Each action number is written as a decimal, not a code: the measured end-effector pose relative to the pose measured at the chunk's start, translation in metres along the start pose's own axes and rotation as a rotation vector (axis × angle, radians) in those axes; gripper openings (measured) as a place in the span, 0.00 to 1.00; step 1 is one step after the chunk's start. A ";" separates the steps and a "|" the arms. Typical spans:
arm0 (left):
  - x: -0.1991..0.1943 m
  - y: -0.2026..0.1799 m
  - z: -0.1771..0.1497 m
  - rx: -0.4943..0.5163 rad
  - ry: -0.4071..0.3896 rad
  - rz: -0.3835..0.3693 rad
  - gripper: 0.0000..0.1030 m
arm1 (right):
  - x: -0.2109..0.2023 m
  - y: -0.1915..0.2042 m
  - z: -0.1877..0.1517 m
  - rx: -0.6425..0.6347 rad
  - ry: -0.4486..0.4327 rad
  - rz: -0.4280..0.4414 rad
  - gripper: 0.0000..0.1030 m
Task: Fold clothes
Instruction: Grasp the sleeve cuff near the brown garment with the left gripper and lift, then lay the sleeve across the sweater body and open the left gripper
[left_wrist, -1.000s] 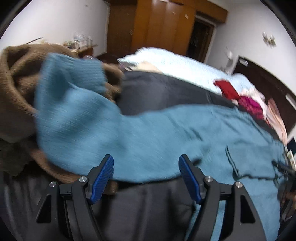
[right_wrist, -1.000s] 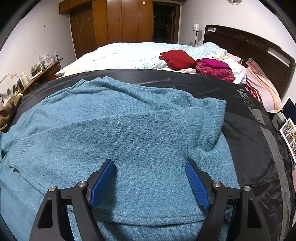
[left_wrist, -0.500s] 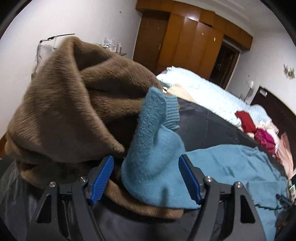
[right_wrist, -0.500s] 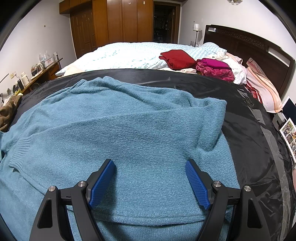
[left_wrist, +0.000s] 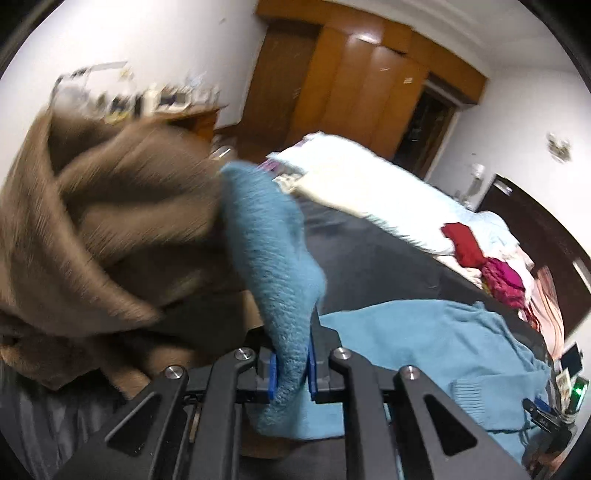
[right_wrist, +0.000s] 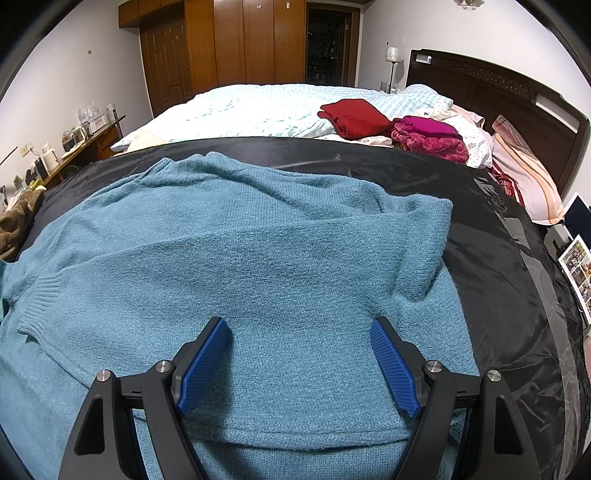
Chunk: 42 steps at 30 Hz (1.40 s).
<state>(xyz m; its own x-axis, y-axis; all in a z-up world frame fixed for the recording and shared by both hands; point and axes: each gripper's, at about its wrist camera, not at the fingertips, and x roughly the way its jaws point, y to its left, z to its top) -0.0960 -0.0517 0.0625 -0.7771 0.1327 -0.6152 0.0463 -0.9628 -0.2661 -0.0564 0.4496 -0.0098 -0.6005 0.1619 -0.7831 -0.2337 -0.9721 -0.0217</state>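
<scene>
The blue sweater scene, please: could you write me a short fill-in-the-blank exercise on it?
1. The left gripper is shut on the sweater's ____.
2. The right gripper hangs ____ over the blue sweater.
3. Beside the red garment on the bed lies a ____ one.
4. The fuzzy pile by the pinched knit is ____ in colour.

Missing words: sleeve; open; pink; brown

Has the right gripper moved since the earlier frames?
No. The right gripper sits open over the blue sweater, framed just as before against the headboard.
</scene>
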 end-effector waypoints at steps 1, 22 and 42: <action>-0.003 -0.015 0.002 0.031 -0.013 -0.014 0.13 | 0.000 0.000 0.000 0.000 0.000 0.000 0.79; 0.033 -0.253 -0.135 0.728 0.185 -0.186 0.69 | 0.001 0.002 0.000 -0.006 0.004 0.021 0.85; 0.032 -0.217 -0.126 0.595 0.234 -0.235 0.75 | 0.001 0.002 0.000 -0.012 0.007 0.022 0.87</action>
<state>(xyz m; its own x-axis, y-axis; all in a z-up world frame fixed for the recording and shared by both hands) -0.0520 0.1913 0.0073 -0.5650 0.3369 -0.7532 -0.5120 -0.8590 -0.0002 -0.0579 0.4475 -0.0109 -0.6004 0.1394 -0.7875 -0.2114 -0.9773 -0.0118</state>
